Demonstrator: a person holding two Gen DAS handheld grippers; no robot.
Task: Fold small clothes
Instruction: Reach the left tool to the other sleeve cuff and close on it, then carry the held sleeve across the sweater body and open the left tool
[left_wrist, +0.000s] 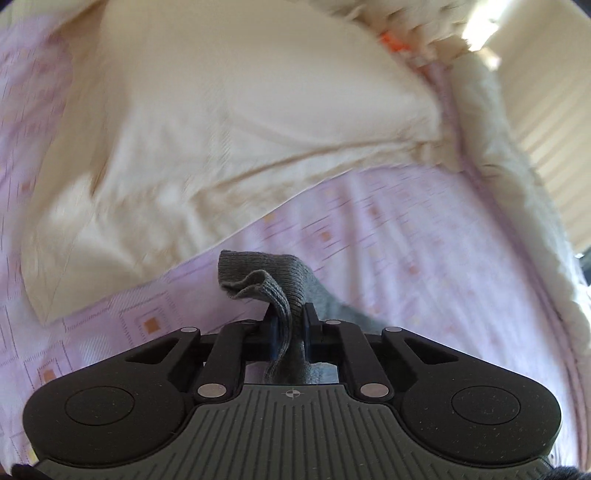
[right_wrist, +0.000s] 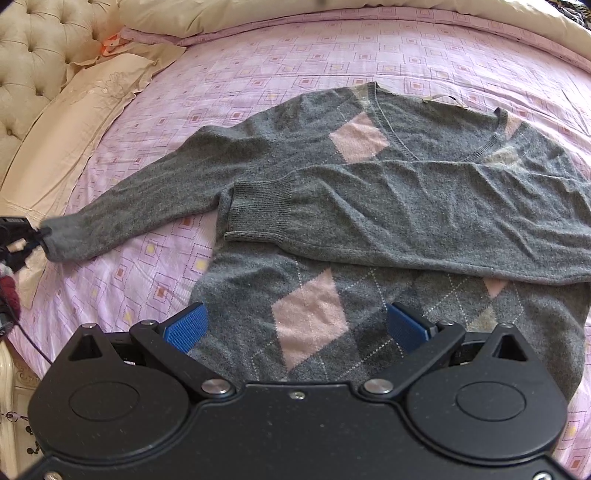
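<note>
Shown only from the right wrist: grey knitted argyle sweater with pink diamonds flat on the pink patterned bed sheet, one sleeve folded across, right tool spread wide above; from the left wrist, left tool clamped on the ribbed cuff.

Daylight — bright | left view motion-blurred | right sharp | fisheye-bent edges

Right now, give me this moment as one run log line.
left gripper: shut on sleeve cuff | right gripper: open over sweater hem | other sleeve: folded across chest | surface: pink bedsheet
</note>
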